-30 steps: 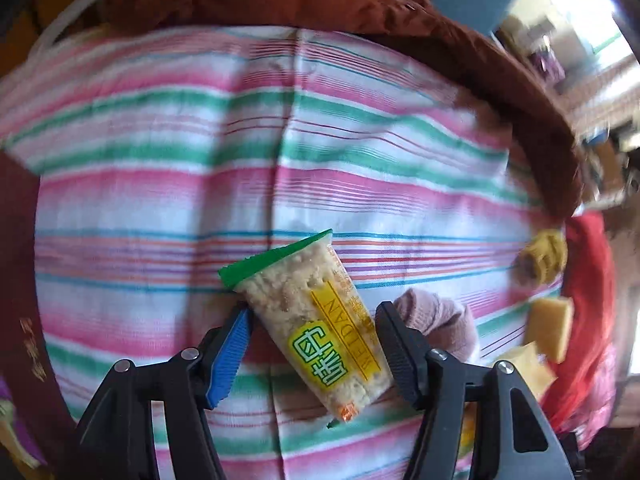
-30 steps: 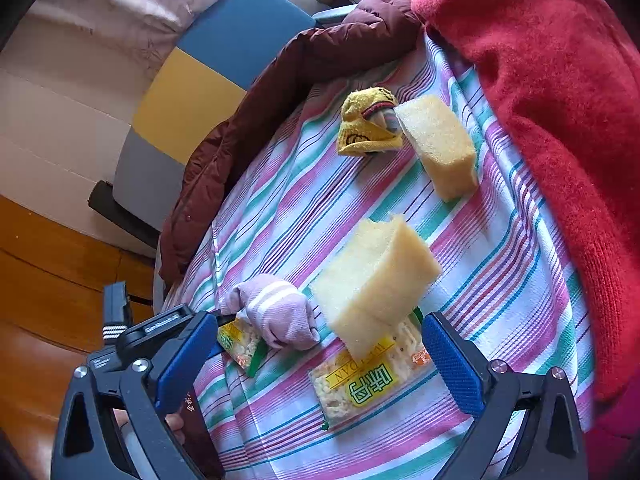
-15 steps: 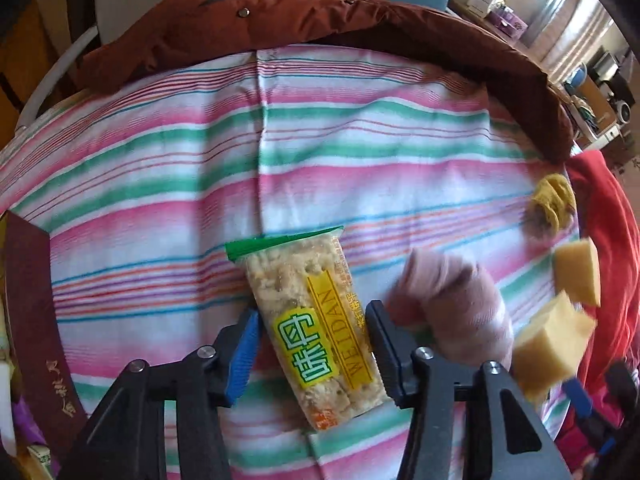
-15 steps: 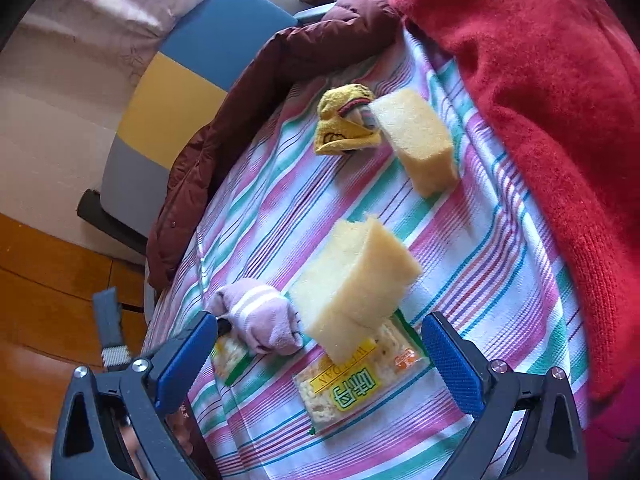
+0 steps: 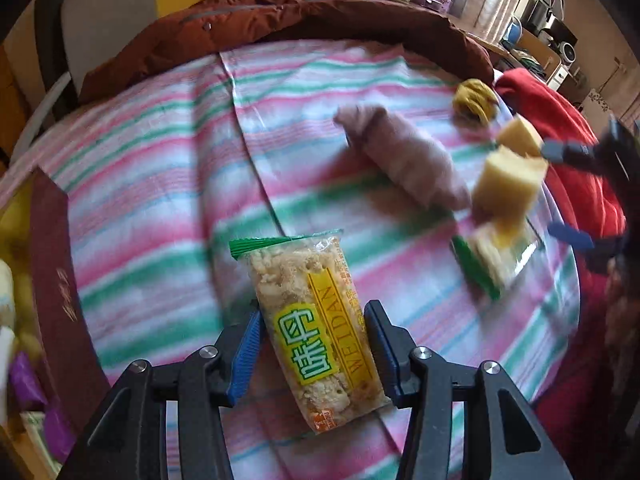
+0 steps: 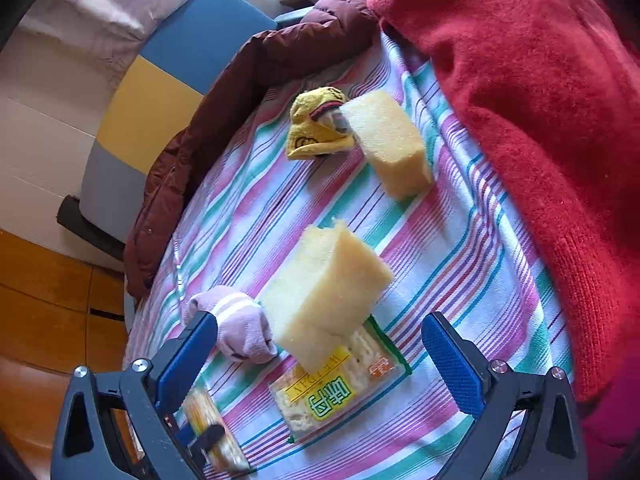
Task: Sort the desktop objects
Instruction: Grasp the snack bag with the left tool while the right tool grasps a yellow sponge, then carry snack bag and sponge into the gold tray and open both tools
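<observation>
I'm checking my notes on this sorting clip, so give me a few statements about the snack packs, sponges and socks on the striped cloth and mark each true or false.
1. The left gripper has a snack pack between its fingers. True.
2. The right gripper is clamped on a sponge. False: its jaws stand wide apart around the near sponge, not pressing it.
3. The near sponge rests partly on a second snack pack. True.
4. The yellow sock lies far from the other sponge. False: it lies right against it.
5. The purple sock sits on the red blanket. False: it lies on the striped cloth.
</observation>
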Demonstrator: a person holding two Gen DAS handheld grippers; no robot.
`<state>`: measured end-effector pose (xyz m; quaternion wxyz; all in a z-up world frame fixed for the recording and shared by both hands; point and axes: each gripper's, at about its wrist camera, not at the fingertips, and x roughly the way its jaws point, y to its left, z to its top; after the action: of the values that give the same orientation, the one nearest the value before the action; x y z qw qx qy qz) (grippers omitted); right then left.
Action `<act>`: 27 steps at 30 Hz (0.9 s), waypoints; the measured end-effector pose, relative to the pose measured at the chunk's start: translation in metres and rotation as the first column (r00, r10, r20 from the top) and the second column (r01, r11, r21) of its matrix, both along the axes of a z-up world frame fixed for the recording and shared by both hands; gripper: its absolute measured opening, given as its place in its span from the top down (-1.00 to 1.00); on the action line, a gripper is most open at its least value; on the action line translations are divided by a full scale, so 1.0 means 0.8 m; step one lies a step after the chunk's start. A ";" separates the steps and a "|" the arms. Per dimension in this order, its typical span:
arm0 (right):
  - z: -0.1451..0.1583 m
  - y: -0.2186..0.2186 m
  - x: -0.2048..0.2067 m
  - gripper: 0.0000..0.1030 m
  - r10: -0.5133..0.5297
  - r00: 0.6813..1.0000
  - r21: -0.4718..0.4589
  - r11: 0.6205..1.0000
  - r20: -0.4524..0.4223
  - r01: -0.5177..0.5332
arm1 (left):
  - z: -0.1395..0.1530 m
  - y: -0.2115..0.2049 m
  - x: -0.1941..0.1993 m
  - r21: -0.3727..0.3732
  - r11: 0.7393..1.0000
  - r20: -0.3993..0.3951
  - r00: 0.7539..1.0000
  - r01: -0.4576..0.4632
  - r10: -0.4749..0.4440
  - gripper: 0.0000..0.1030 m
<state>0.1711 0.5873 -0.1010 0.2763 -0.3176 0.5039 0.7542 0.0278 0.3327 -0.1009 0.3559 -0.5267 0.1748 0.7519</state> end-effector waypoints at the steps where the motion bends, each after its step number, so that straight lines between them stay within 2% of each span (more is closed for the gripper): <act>1: 0.000 0.001 -0.001 -0.99 -0.001 1.000 0.000 1.000 0.005 0.001 | -0.004 0.003 0.003 0.011 1.000 -0.003 1.000 0.000 0.000 0.00; 4: -0.004 0.005 -0.006 -0.99 -0.007 1.000 -0.010 1.000 0.025 0.008 | 0.000 -0.005 0.005 0.024 1.000 0.002 1.000 0.000 0.000 0.00; 7: -0.009 0.011 -0.010 -0.98 -0.012 1.000 -0.027 1.000 0.025 0.013 | -0.001 -0.011 -0.005 0.052 0.998 0.047 0.999 -0.023 0.021 0.01; 10: -0.017 0.019 -0.013 -0.65 -0.014 1.000 -0.048 0.999 0.023 0.015 | -0.003 -0.017 0.000 0.061 0.998 0.046 0.999 -0.026 0.023 0.01; 12: -0.022 0.022 -0.019 -0.26 0.001 1.000 -0.055 0.999 0.031 0.001 | -0.003 -0.017 0.006 0.057 0.998 0.027 1.000 -0.016 0.014 0.01; 14: -0.025 0.021 -0.027 -0.05 0.027 0.999 -0.054 0.998 0.040 -0.024 | -0.003 -0.019 0.006 0.061 0.998 0.018 1.000 -0.012 0.010 0.01; 21: -0.004 0.007 -0.037 0.00 0.084 0.995 0.061 0.994 0.049 -0.087 | 0.006 -0.029 0.008 0.086 0.995 -0.006 0.999 -0.040 0.041 0.06; 25: 0.016 -0.002 -0.037 0.00 0.125 0.992 0.120 0.985 -0.021 -0.122 | 0.028 -0.043 0.014 0.121 0.992 -0.049 0.998 -0.044 0.050 0.06; 27: 0.027 -0.012 -0.042 0.00 0.178 0.983 0.155 0.974 -0.055 -0.167 | 0.042 -0.052 0.015 0.145 0.988 -0.067 0.996 -0.049 0.060 0.06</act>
<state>0.1373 0.5781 -0.0793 0.2153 -0.3125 0.4257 0.8214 0.0400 0.2910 -0.0675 0.3656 -0.4774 0.1184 0.7902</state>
